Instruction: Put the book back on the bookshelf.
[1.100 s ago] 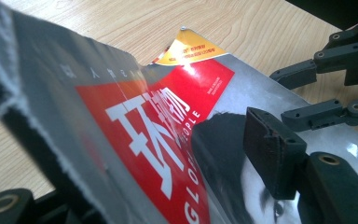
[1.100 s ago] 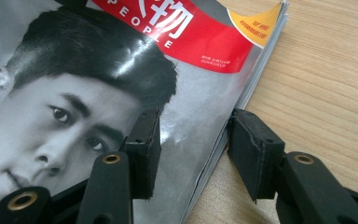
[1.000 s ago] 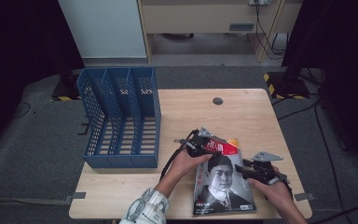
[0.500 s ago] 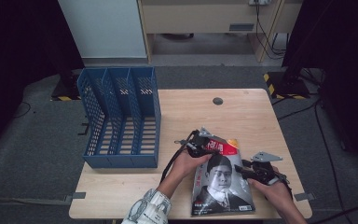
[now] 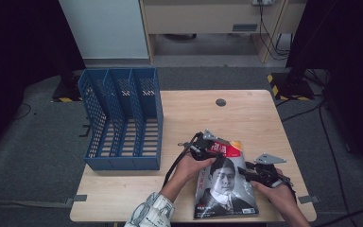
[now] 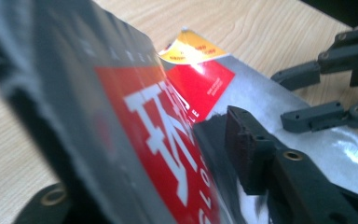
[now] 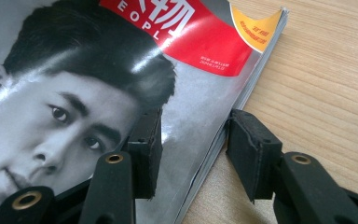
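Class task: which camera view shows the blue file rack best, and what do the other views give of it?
The high view. There the blue file rack lies whole on the table's left side, its three mesh compartments open to the camera. The two gripper views look along their jaws at the magazine and bare tabletop, so they tell nothing about the rack.

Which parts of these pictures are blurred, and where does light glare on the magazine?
Left gripper view: the lifted near edge of the magazine is blurred, too close to the lens. Right gripper view: white glare streaks the glossy cover around the hair. High view: the room around the table is dark.
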Available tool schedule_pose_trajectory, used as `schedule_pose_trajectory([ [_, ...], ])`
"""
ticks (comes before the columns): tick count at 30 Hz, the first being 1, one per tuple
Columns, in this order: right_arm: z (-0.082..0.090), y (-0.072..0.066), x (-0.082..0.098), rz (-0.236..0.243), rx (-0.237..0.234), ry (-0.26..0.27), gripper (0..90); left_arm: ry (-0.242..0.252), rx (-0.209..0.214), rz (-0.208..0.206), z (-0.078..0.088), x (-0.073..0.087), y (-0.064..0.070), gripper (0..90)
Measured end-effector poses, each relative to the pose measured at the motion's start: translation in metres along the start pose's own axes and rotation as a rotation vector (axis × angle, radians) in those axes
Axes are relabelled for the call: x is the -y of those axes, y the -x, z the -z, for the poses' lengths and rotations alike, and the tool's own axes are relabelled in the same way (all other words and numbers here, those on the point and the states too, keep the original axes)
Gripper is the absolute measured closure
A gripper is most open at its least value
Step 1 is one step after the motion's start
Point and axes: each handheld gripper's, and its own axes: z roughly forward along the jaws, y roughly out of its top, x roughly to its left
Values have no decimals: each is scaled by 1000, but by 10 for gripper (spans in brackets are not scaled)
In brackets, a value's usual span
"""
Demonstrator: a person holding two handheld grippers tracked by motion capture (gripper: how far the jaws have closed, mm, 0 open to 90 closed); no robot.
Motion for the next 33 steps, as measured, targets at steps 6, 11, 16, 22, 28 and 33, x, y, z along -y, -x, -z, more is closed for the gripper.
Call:
schedule_pose_trajectory([
  [6, 0, 0, 0, 1, 0, -3, 551, 1, -22, 28, 4, 1, 0, 734],
  [11, 2, 0, -2, 0, 15, -8, 460, 36, -24, 44, 8, 0, 1, 802],
  [16, 13, 8, -4, -25, 51, 20, 414, 41, -21, 45, 10, 0, 1, 809],
  [22, 21, 22, -1, -92, 130, 7, 380, 71, -2, 47, 13, -1, 2, 815],
  [28, 15, 27, 5, -106, 170, -35, 360, 106, 12, 50, 21, -5, 4, 825],
  [33, 9, 23, 5, -63, 190, -24, 323, 148, 16, 33, 33, -10, 8, 831],
])
